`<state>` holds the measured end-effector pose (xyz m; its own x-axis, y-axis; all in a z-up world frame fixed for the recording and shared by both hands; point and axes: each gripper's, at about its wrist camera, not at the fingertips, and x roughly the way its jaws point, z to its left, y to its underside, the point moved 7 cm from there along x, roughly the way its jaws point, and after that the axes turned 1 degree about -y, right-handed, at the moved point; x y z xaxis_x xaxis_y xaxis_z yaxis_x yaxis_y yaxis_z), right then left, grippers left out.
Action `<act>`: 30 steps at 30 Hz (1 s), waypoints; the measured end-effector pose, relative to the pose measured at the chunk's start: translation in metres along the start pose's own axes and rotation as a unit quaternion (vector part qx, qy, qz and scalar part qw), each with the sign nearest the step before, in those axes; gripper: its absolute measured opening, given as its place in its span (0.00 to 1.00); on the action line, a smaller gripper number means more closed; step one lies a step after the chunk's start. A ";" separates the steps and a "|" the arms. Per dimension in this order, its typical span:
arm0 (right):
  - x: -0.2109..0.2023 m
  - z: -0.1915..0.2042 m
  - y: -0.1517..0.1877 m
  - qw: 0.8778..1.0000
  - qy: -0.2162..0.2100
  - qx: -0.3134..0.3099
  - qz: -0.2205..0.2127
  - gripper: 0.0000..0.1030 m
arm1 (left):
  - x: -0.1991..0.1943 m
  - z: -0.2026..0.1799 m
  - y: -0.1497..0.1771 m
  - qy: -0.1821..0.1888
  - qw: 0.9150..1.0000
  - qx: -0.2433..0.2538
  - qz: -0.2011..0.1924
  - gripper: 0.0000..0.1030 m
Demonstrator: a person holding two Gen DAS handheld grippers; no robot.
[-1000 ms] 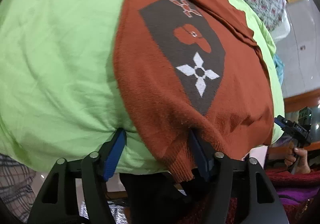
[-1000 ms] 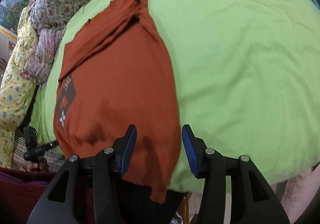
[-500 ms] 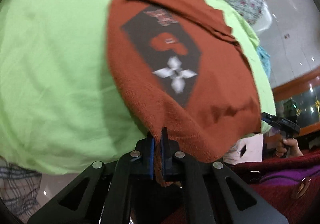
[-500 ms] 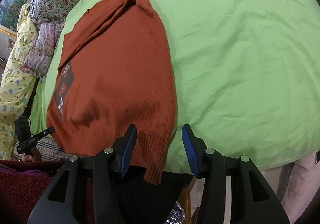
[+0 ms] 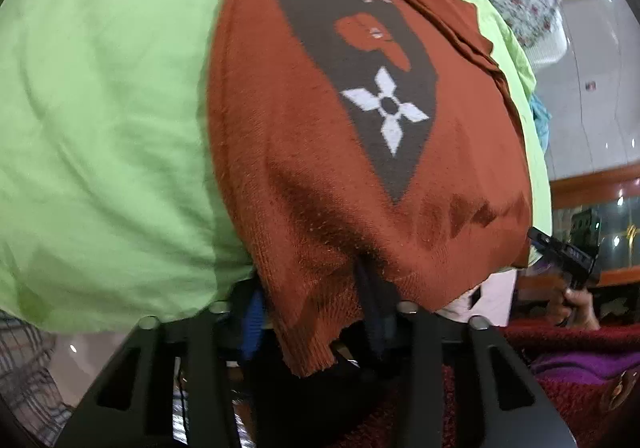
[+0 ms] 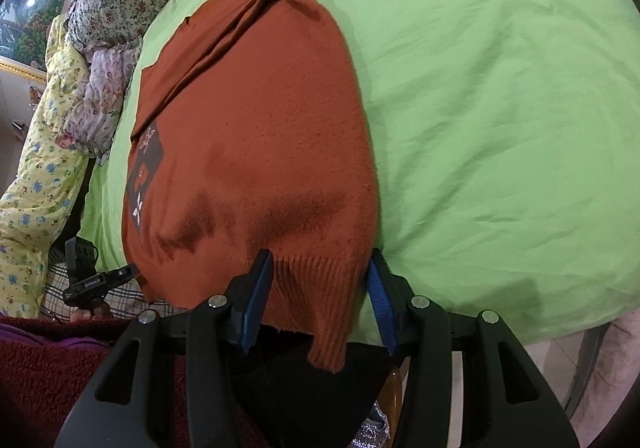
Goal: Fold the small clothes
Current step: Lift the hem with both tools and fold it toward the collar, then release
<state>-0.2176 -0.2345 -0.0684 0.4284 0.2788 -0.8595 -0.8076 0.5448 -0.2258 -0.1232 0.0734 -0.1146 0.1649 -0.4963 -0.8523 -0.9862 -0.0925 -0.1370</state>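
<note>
A rust-orange knitted sweater (image 5: 312,151) with a dark patch bearing a white flower lies on the light green sheet (image 5: 100,107). Its ribbed hem hangs over the near edge. My left gripper (image 5: 316,312) is open, its blue pads either side of the hem's left corner, which drapes over them. In the right wrist view the same sweater (image 6: 260,135) lies lengthwise, collar far away. My right gripper (image 6: 318,300) is open with the hem's right corner between its pads, not pinched.
Floral pillows and bedding (image 6: 100,27) lie at the far left of the bed. A maroon and purple blanket (image 5: 560,368) sits below the bed edge. The right gripper (image 5: 568,252) shows at the left wrist view's right edge.
My left gripper was shut on the hem half a second ago and has opened. My right gripper has moved forward so the hem's right corner sits between its open pads.
</note>
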 end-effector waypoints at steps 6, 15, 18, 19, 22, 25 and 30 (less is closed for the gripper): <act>-0.004 -0.008 0.004 1.000 0.000 0.010 0.011 0.06 | -0.032 -0.012 -0.006 0.039 0.998 0.021 -0.037 0.03; -0.027 0.013 -0.020 0.990 -0.117 0.065 -0.045 0.06 | -0.078 -0.029 -0.046 0.084 0.991 0.010 -0.099 0.03; -0.041 0.024 -0.042 0.984 -0.149 0.070 -0.073 0.06 | -0.095 -0.037 -0.072 0.098 0.987 0.012 -0.124 0.03; -0.046 0.028 -0.051 0.982 -0.157 0.068 -0.081 0.06 | -0.100 -0.039 -0.080 0.102 0.986 0.013 -0.132 0.03; -0.057 0.042 -0.083 0.976 -0.177 0.062 -0.108 0.06 | -0.113 -0.045 -0.112 0.112 0.981 0.017 -0.159 0.03; -0.060 0.053 -0.118 0.972 -0.189 0.053 -0.129 0.06 | -0.121 -0.046 -0.149 0.108 0.976 0.021 -0.185 0.03; -0.048 0.066 -0.181 0.969 -0.192 0.040 -0.151 0.06 | -0.118 -0.041 -0.221 0.091 0.968 0.008 -0.232 0.03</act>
<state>-0.0651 -0.2942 0.0437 0.7719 0.3620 -0.5226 -0.5946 0.7020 -0.3919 0.0754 0.1165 0.0368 0.5887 -0.5482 -0.5941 -0.8050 -0.3300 -0.4931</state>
